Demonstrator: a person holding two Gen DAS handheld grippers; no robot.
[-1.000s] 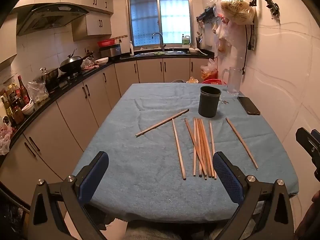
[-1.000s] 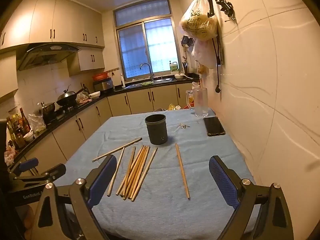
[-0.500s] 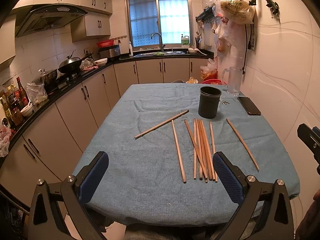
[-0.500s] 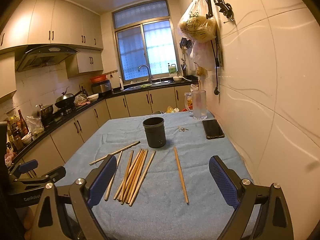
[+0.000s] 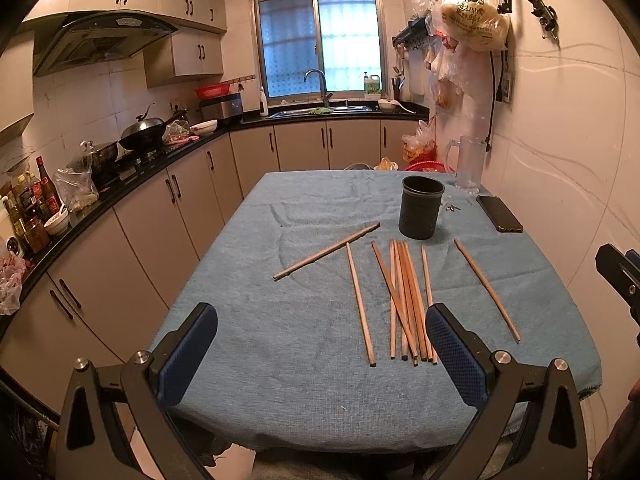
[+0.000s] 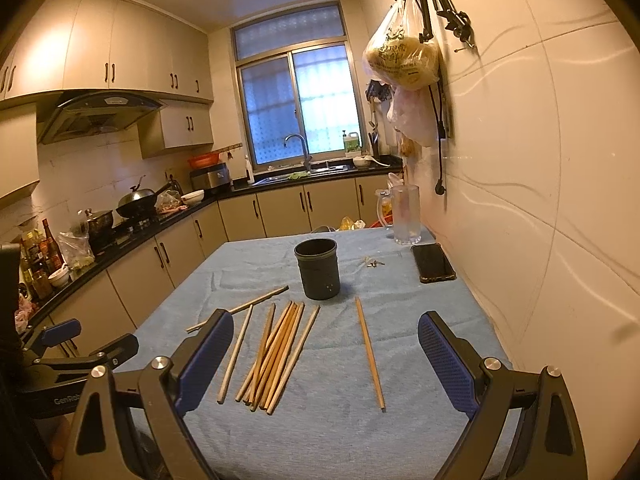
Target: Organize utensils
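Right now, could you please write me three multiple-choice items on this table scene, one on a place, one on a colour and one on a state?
1. Where does the phone lie?
A. by the wall-side table edge
B. inside the holder
C. on the chopsticks

2. What colour is the tablecloth?
A. red
B. blue
C. white

3. How is the right gripper?
A. shut on a chopstick
B. open, holding nothing
C. shut on the phone

Key: 1 A, it rests near the wall, beyond the black holder. 2 B, blue cloth shows around the chopsticks. 3 B, its pads stand wide apart above the table.
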